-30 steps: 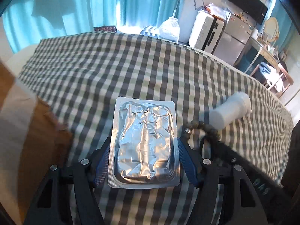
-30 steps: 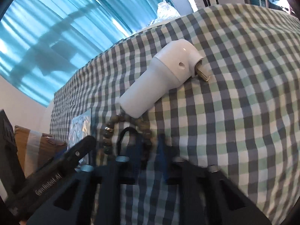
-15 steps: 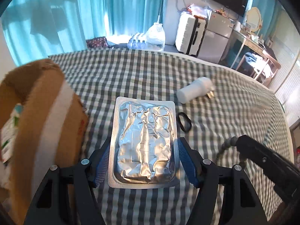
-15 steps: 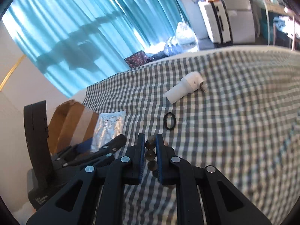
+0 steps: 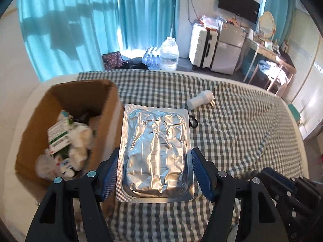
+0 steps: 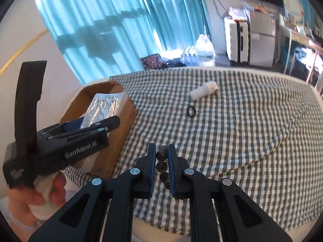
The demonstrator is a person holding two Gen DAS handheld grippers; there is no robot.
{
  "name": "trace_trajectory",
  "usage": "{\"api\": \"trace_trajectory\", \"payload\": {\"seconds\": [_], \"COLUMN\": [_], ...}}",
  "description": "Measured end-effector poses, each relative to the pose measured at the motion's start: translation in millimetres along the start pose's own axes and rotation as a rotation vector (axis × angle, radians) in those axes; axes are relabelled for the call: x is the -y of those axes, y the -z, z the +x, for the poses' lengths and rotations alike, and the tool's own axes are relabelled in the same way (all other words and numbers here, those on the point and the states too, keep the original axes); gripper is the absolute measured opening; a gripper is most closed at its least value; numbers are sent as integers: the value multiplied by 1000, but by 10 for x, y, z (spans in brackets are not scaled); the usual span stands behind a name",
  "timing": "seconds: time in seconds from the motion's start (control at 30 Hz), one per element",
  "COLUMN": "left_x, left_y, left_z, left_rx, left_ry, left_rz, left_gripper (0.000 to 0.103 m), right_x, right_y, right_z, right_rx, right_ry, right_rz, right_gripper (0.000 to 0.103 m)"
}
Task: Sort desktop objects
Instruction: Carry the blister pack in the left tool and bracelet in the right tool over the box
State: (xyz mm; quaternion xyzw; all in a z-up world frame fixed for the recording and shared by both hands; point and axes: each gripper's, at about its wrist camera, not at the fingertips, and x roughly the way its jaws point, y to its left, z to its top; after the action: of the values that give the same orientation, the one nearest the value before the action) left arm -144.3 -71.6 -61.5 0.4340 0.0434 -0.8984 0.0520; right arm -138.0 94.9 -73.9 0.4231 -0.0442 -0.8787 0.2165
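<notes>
Two hand-held grippers are up over a bed [image 5: 232, 125] spread with a grey-and-white checked cover, each carrying something. At 9 o'clock in the left wrist view, a cardboard box [image 5: 109, 121] stands open at the bed's edge, with white wrappers and a green-and-white packet [image 5: 58, 135] lying inside. Just right of it, the left hand-held gripper [image 5: 154, 173] has its blue pads well apart, pressed on the two long edges of a silver foil blister pack [image 5: 155, 151], which it holds flat beside the box's near wall. Toward 1 o'clock from the pack, a black hair tie [image 5: 193, 121] lies on the cover, and a white plug adapter [image 5: 199, 100] lies beyond it, apart from it. In the right wrist view, the right hand-held gripper [image 6: 162, 159] is nearly closed, pinching a string of dark round beads [image 6: 161, 166] between its pads, above the cover at 6 o'clock.
</notes>
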Motion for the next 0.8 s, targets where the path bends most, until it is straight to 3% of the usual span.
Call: {"api": "trace_trajectory", "payload": {"seconds": [0.2,0.47,0.8], "left_x": [-331,-1076,-1920], "left_y": [-39,-179,-135], "left_z": [-378,-678,-348], "left_rx": [53,115,67], "left_ry": [-1,-89,-150], "left_rz": [-17,-73,-164], "left_gripper": [69,69,69], "right_x": [-497,-1360,-2216], "right_y": [-113,-416,-588], "right_z": [-282,-231,348], "right_rx": [47,78,25], "right_ry": [-31,-131,-219], "right_rz": [-88,-205,-323], "right_gripper": [11,11,11]}}
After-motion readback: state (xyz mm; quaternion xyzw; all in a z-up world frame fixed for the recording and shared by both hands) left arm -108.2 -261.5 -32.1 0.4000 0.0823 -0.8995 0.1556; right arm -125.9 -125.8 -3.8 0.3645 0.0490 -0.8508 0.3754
